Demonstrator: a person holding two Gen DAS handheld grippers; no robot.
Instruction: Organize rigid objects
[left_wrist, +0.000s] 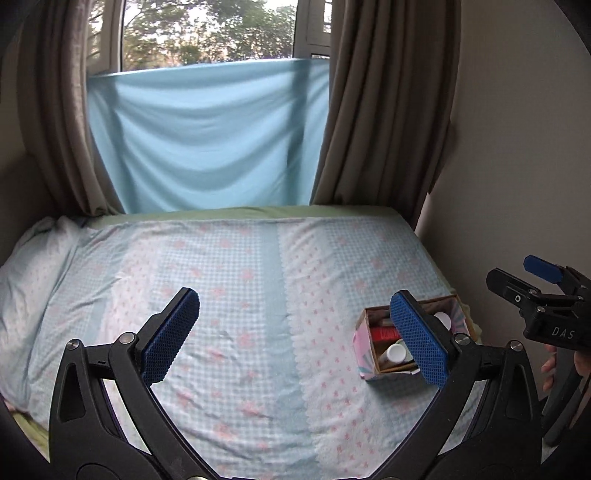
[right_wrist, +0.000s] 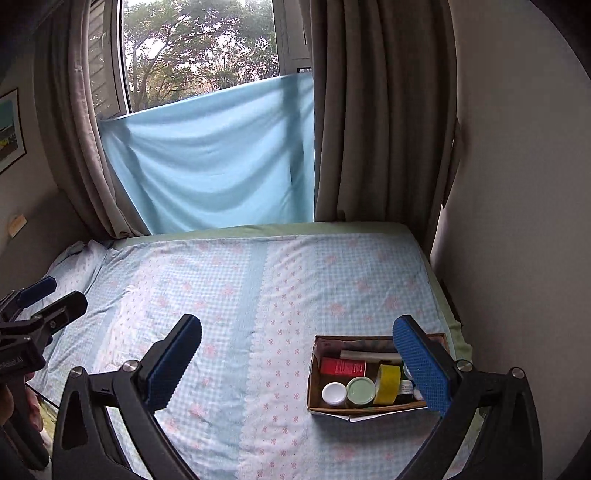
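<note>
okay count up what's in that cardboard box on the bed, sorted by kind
Visible in the cardboard box, right wrist view:
Round-lidded containers: 2, white lid and pale green lid
Red carton: 1
Yellow tape roll: 1
Dark bottle: 1
Long tube: 1
Total: 6; the claw finger hides the right end.

A bed (right_wrist: 236, 295) with a blue checked floral sheet carries a cardboard box (right_wrist: 314, 384) near its right edge

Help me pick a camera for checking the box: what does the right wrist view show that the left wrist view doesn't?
Only the right wrist view shows the yellow tape roll, the pale green lid and a wall picture. Only the left wrist view shows the box's pink patterned side. Both show the box, its red packet, a white cap, the bed, and open, empty grippers.
</note>
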